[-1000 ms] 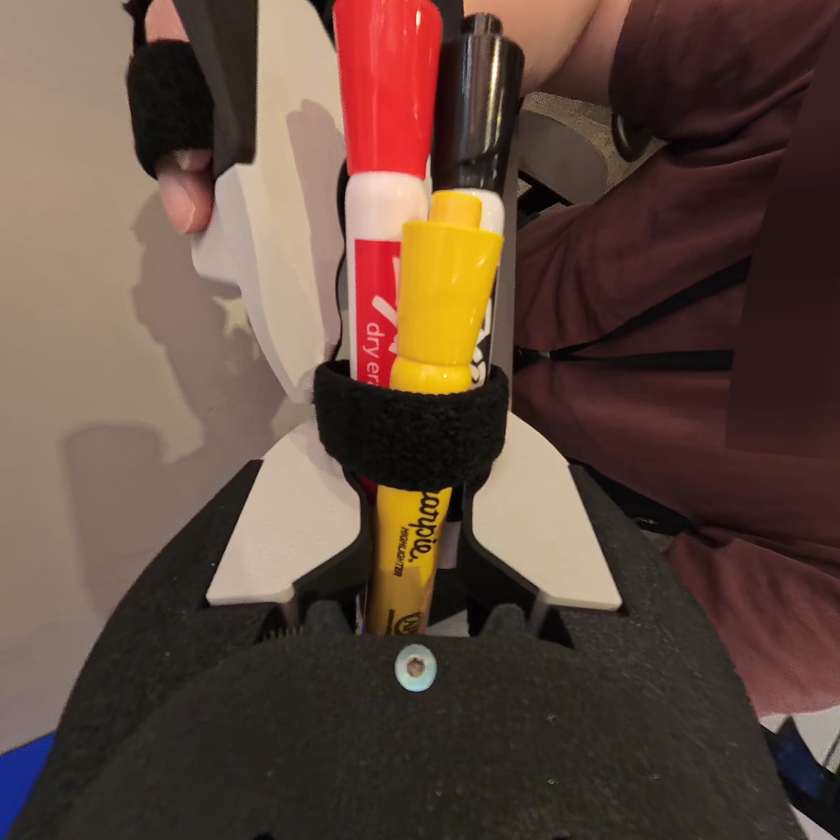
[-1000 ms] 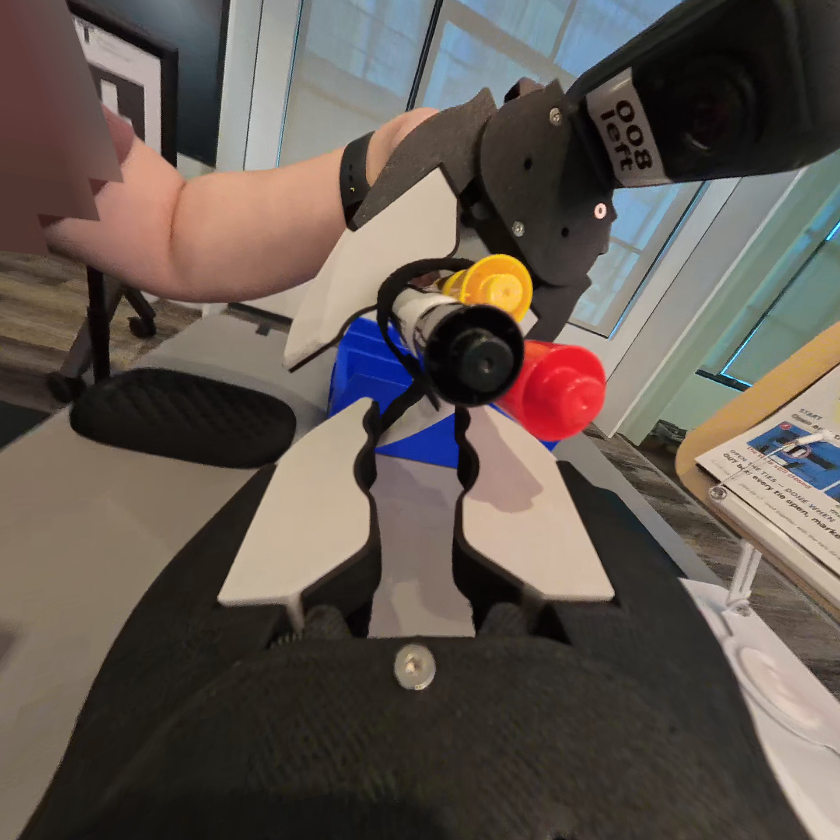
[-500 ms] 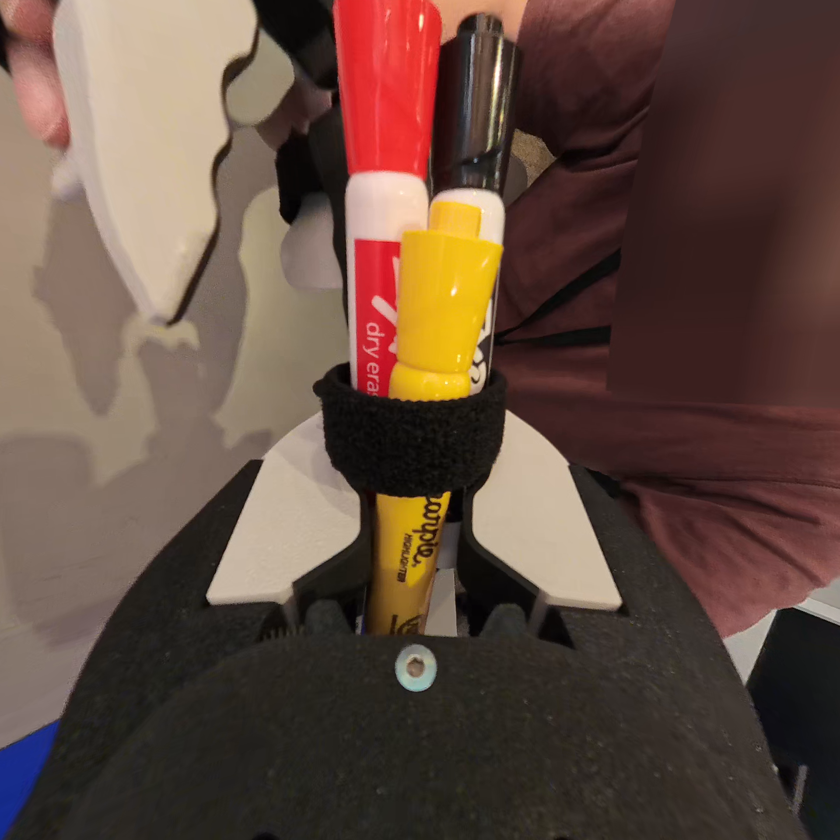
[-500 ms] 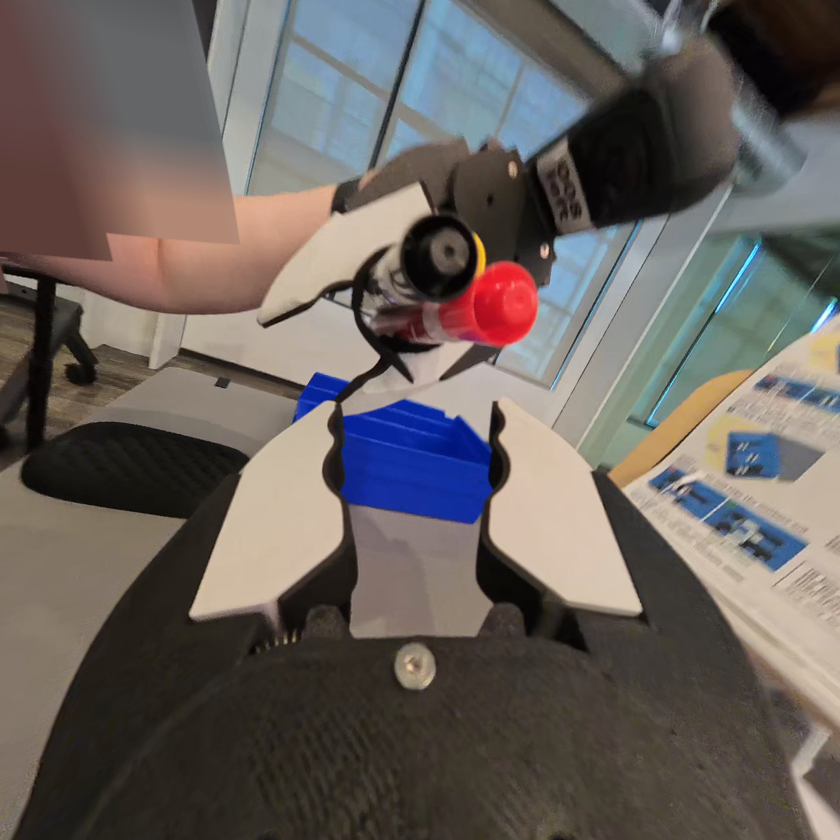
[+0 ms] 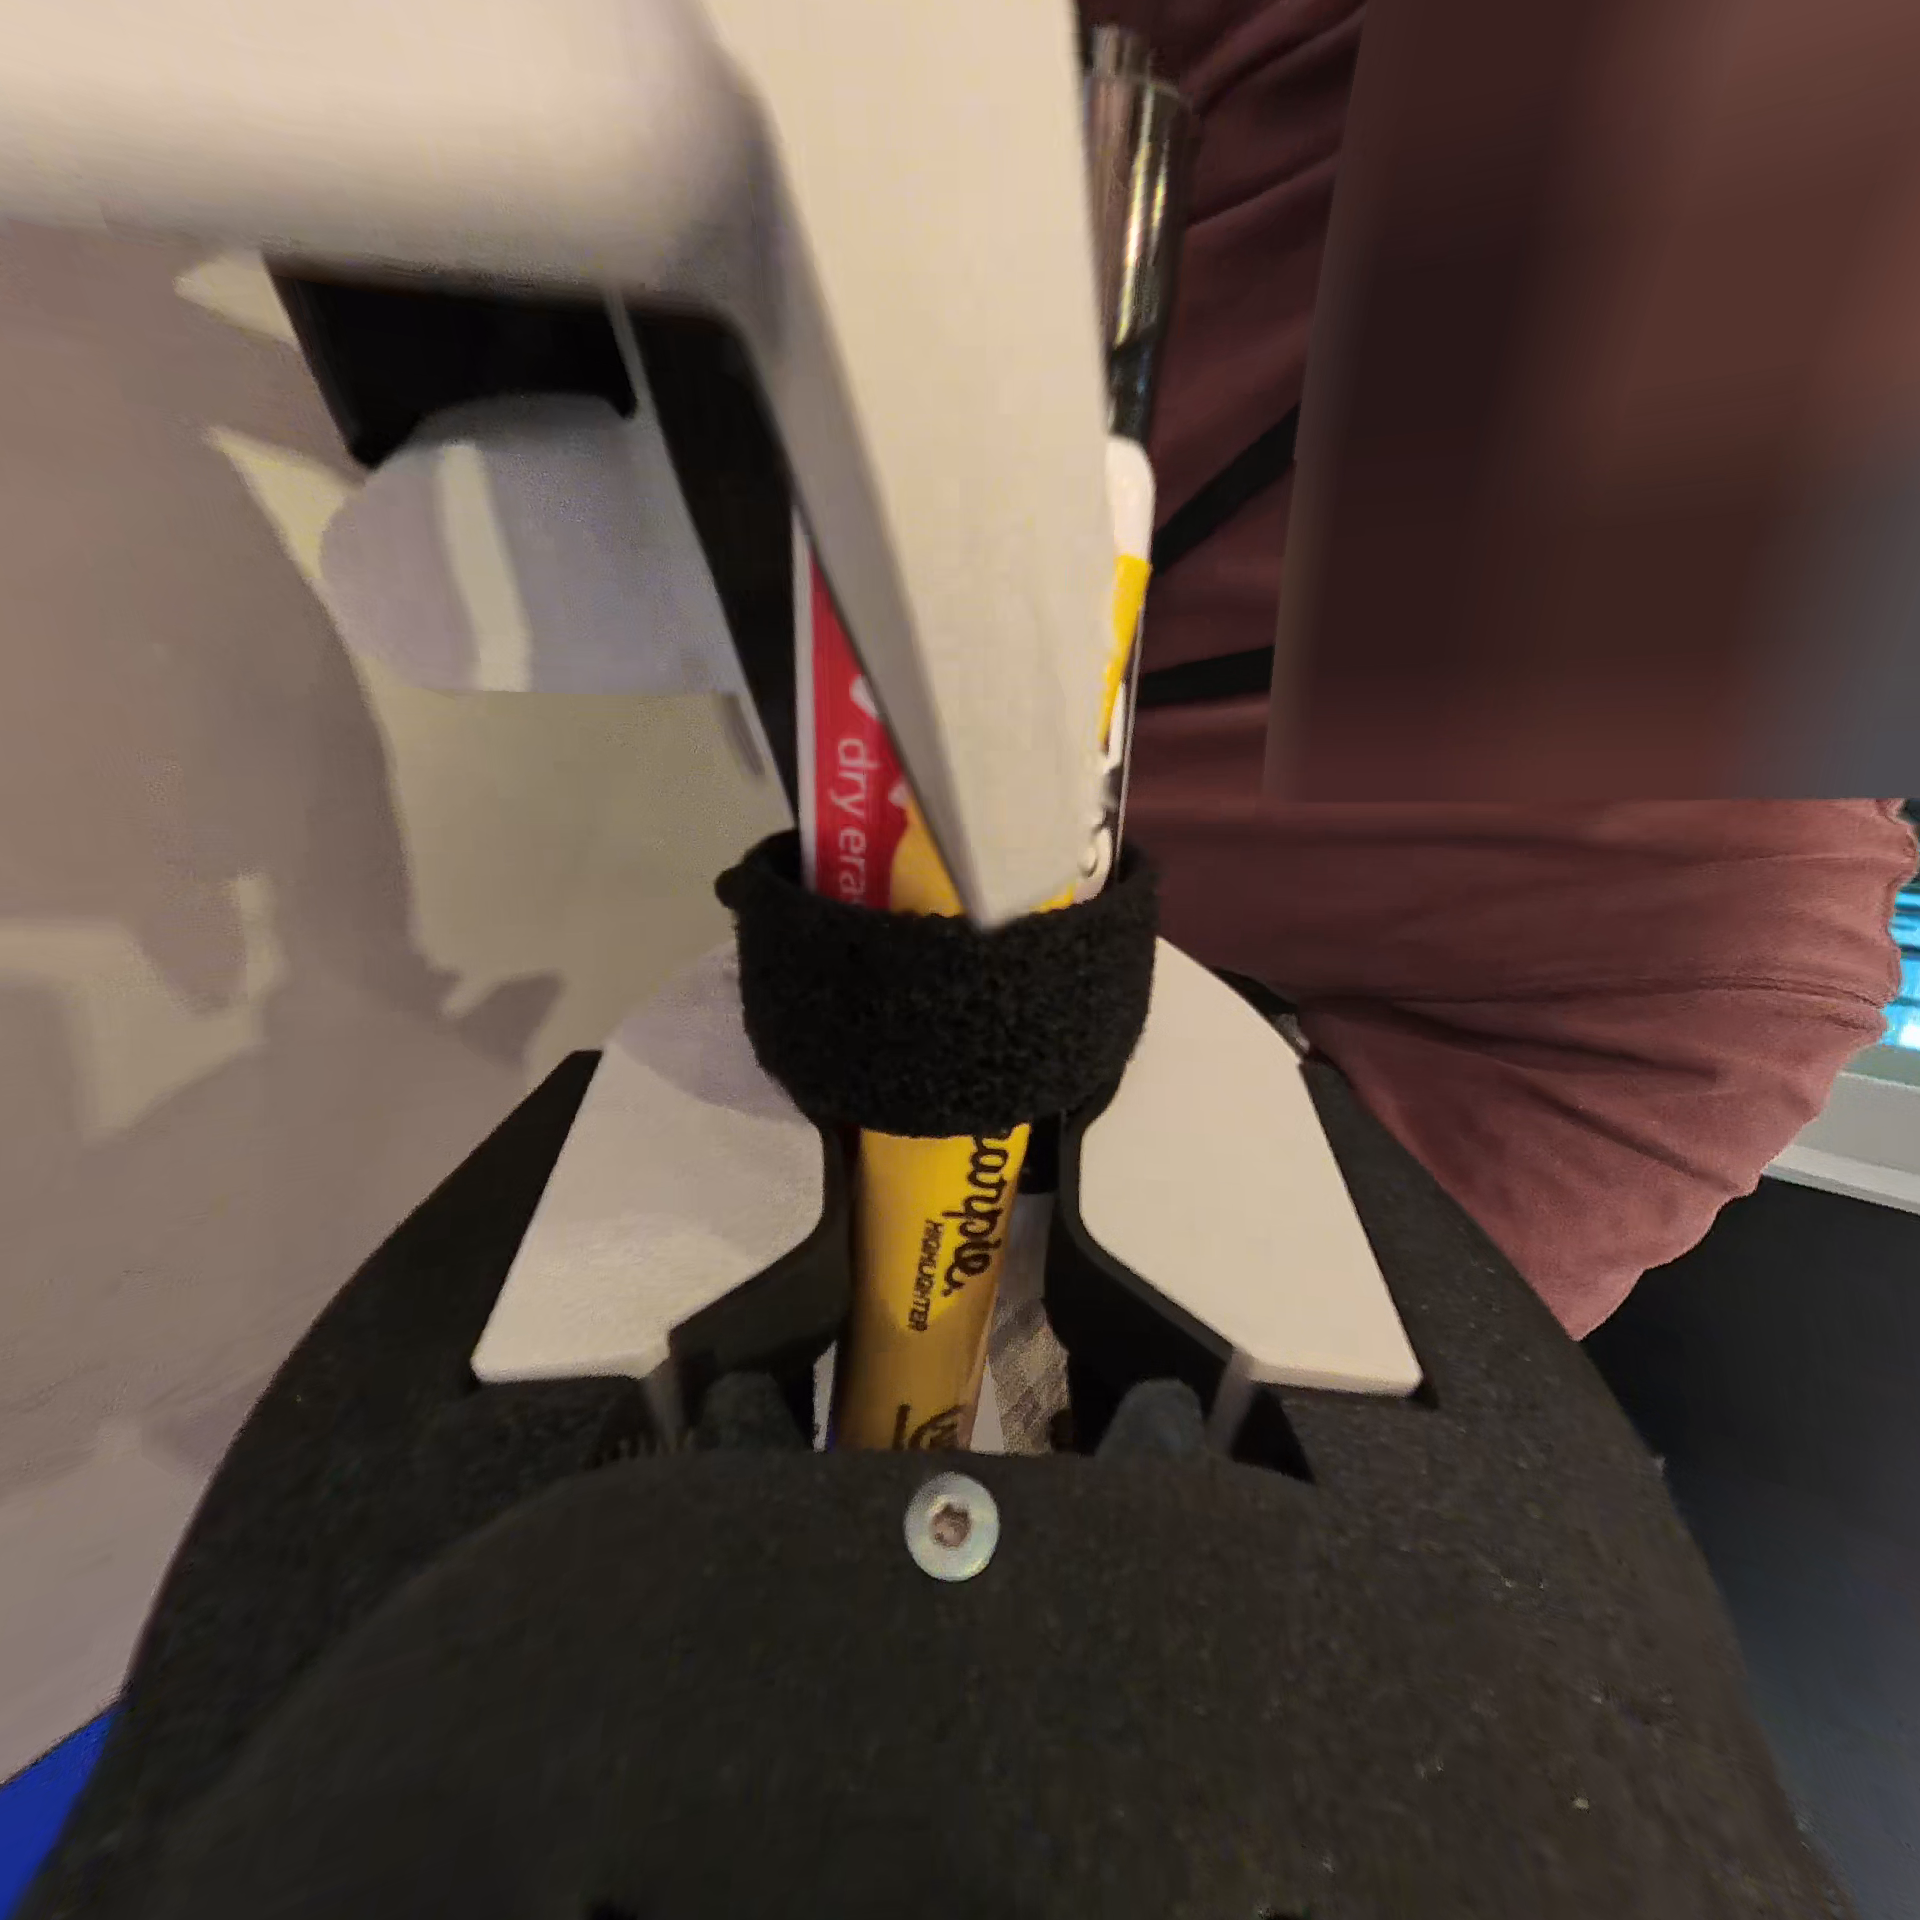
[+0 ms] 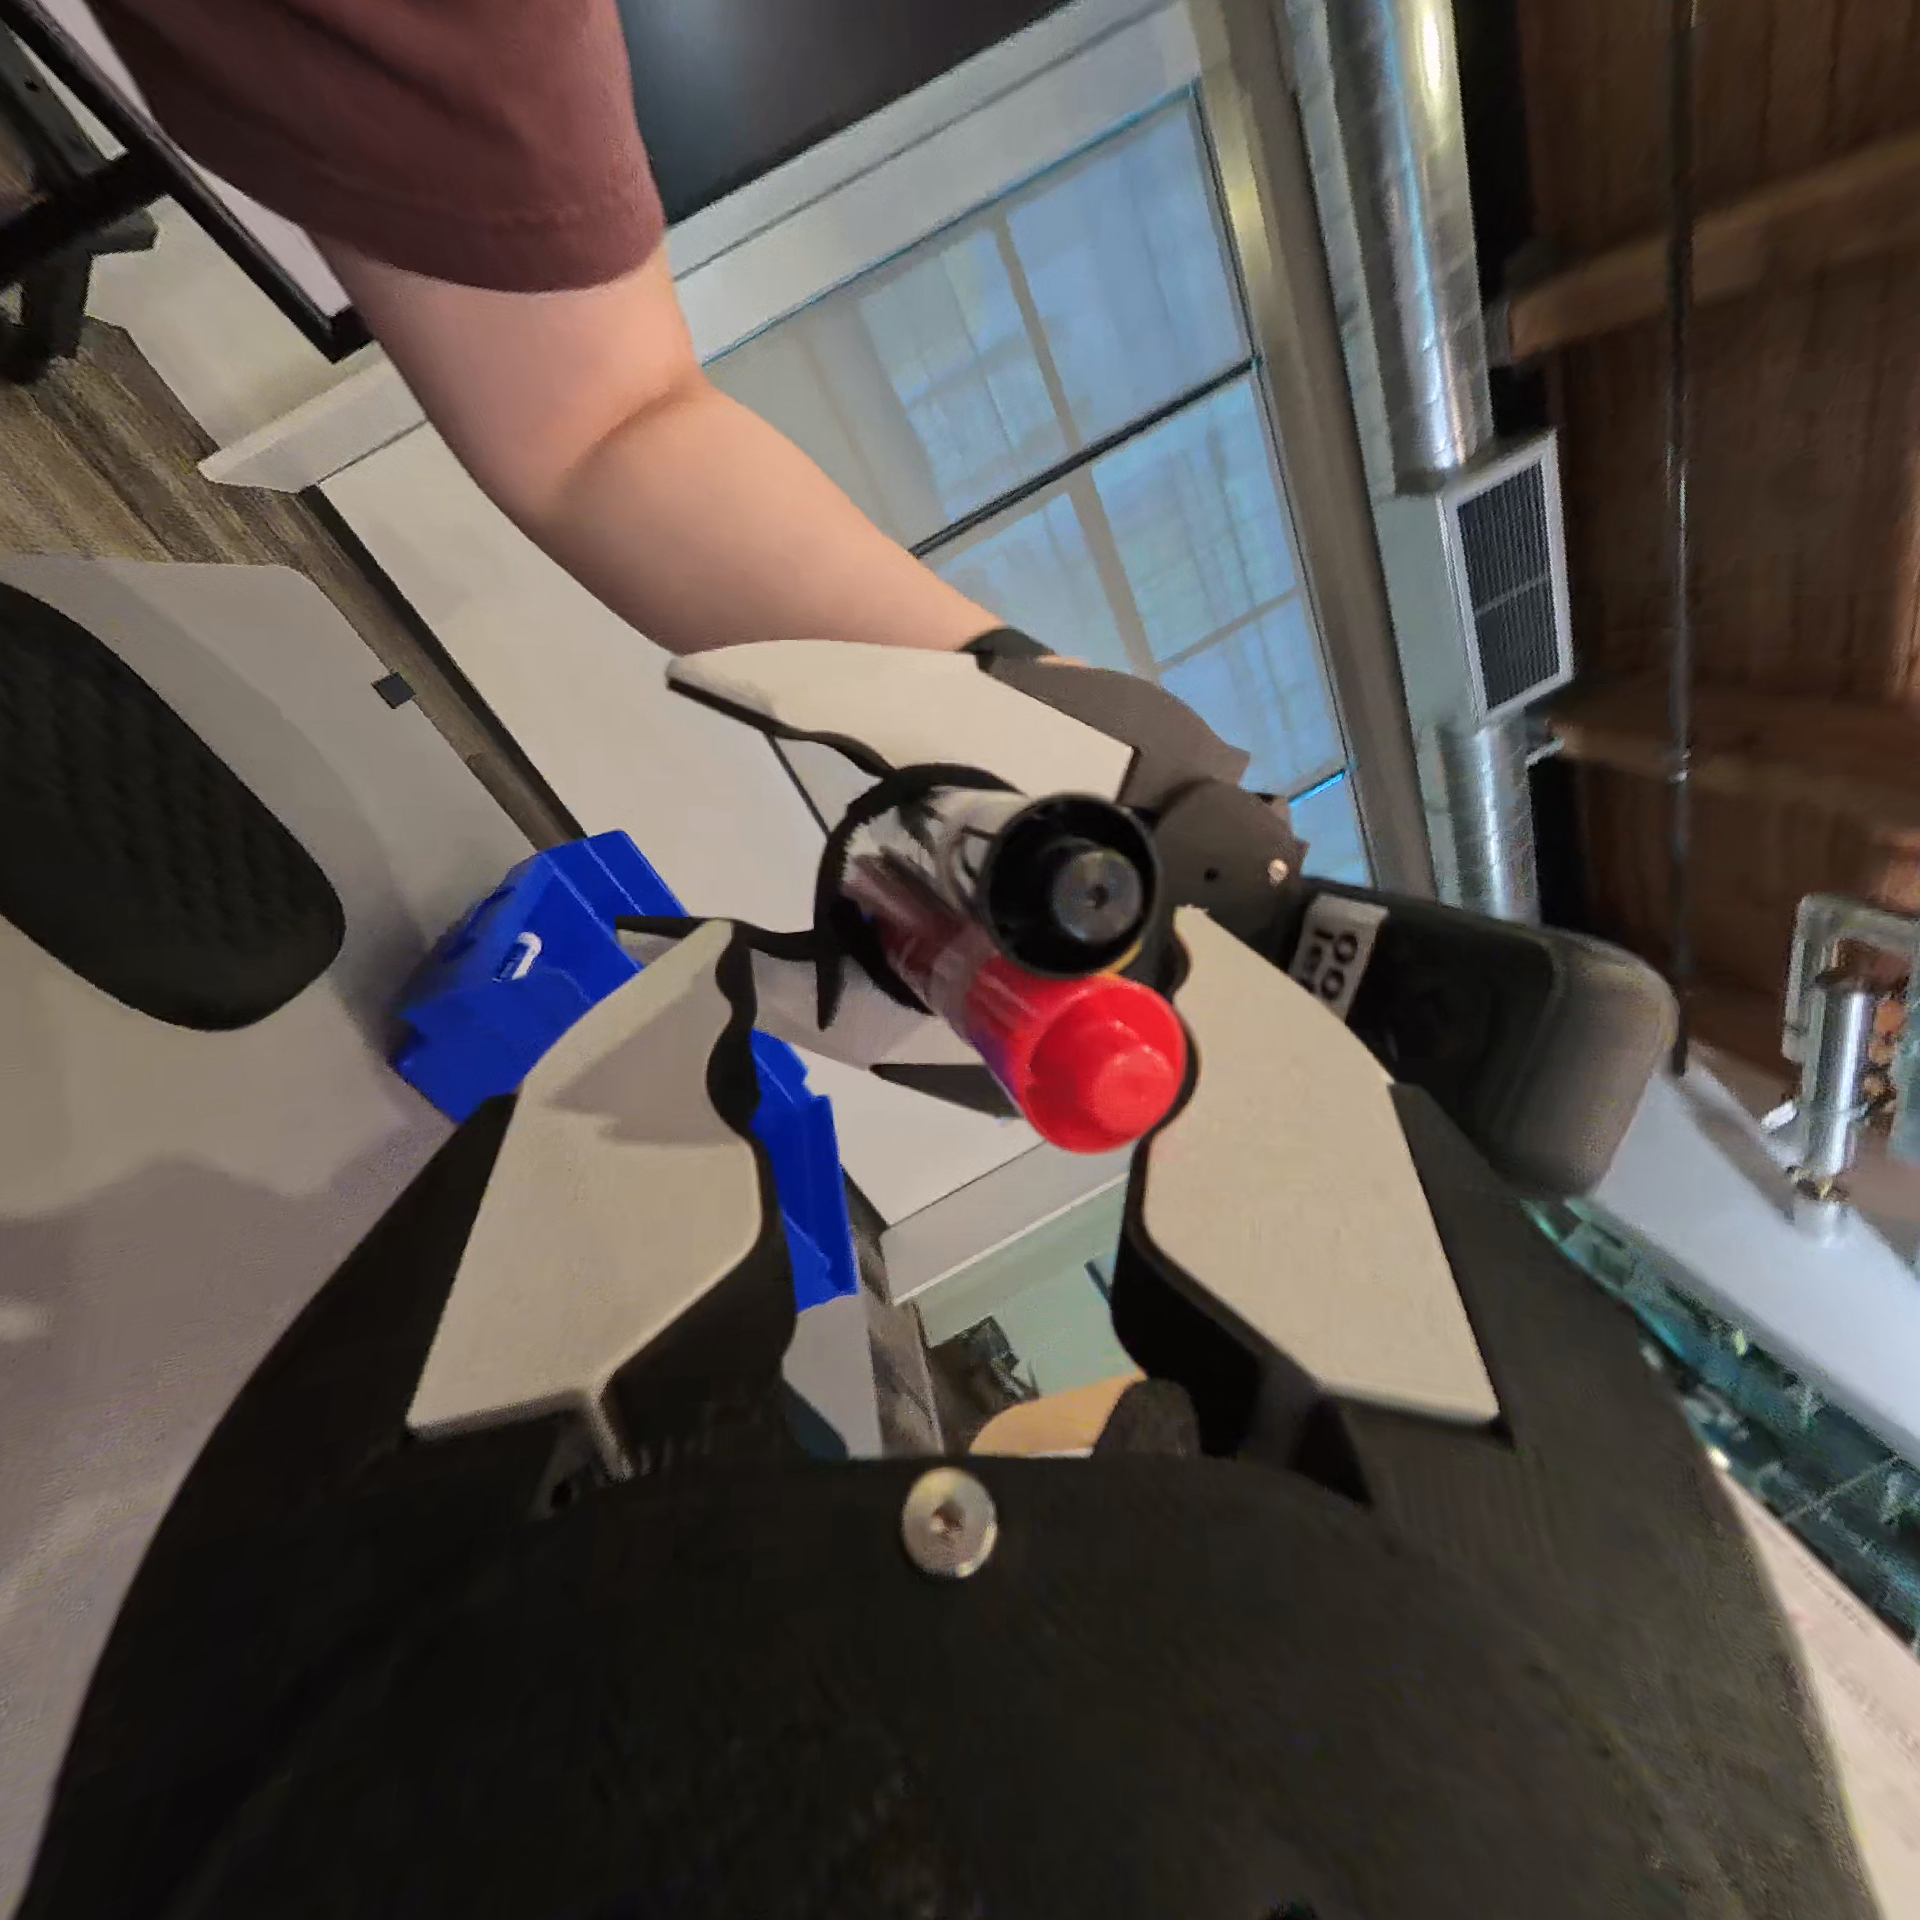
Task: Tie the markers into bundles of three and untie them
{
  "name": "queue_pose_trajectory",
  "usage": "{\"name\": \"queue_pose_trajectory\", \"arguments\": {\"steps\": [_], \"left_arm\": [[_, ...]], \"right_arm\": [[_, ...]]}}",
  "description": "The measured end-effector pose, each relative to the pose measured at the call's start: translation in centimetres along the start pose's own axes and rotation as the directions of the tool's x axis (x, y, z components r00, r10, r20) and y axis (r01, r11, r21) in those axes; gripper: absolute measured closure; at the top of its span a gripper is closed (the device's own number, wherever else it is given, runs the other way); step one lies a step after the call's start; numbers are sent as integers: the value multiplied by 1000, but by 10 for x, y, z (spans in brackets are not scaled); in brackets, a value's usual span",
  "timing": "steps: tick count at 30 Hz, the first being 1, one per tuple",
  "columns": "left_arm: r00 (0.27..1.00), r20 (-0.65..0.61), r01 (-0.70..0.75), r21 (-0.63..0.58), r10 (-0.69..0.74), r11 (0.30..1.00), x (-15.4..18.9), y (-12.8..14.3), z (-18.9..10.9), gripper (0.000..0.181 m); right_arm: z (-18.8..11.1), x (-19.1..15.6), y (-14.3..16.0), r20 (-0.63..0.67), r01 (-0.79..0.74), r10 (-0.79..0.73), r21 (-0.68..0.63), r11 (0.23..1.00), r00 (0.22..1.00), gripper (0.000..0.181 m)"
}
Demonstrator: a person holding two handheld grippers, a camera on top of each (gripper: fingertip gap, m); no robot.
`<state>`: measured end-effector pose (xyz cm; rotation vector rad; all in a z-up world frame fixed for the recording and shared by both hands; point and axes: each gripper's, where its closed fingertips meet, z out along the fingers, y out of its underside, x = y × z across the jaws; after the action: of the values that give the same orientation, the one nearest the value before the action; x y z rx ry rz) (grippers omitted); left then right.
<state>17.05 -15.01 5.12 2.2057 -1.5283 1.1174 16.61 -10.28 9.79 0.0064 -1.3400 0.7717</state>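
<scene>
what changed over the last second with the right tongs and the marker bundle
The right tongs moved in from the side, open, until they straddle the capped ends of the marker bundle; one finger now reaches down to the black strap. Nothing was gripped or released. The left tongs stayed shut on the bundle, strap still wrapped.

The left gripper (image 5: pixel 940 1132) is closed on a bundle of three markers, which point away from the camera. The yellow highlighter (image 5: pixel 930 1288) lies in front, the red marker (image 5: pixel 847 769) is behind it on the left, and the black marker (image 5: pixel 1138 249) is on the right (mostly hidden). A black strap (image 5: pixel 940 1008) goes around all three, just past the fingertips. One pale finger of the right gripper (image 5: pixel 935 468) comes down from above, and its tip touches the upper edge of the strap. A person in a maroon shirt (image 5: pixel 1455 935) is behind.
</scene>
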Motion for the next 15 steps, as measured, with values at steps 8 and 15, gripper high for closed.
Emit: {"name": "queue_pose_trajectory", "arguments": {"steps": [8,15], "left_arm": [[999,-25,-22,-47,21,999,16,-2,2,138],[999,-24,-43,-73,42,996,24,-3,4,139]], "right_arm": [[7,9,-14,18,162,-162,-2,987,987,113],[7,5,-24,17,159,-159,28,987,987,133]]}}
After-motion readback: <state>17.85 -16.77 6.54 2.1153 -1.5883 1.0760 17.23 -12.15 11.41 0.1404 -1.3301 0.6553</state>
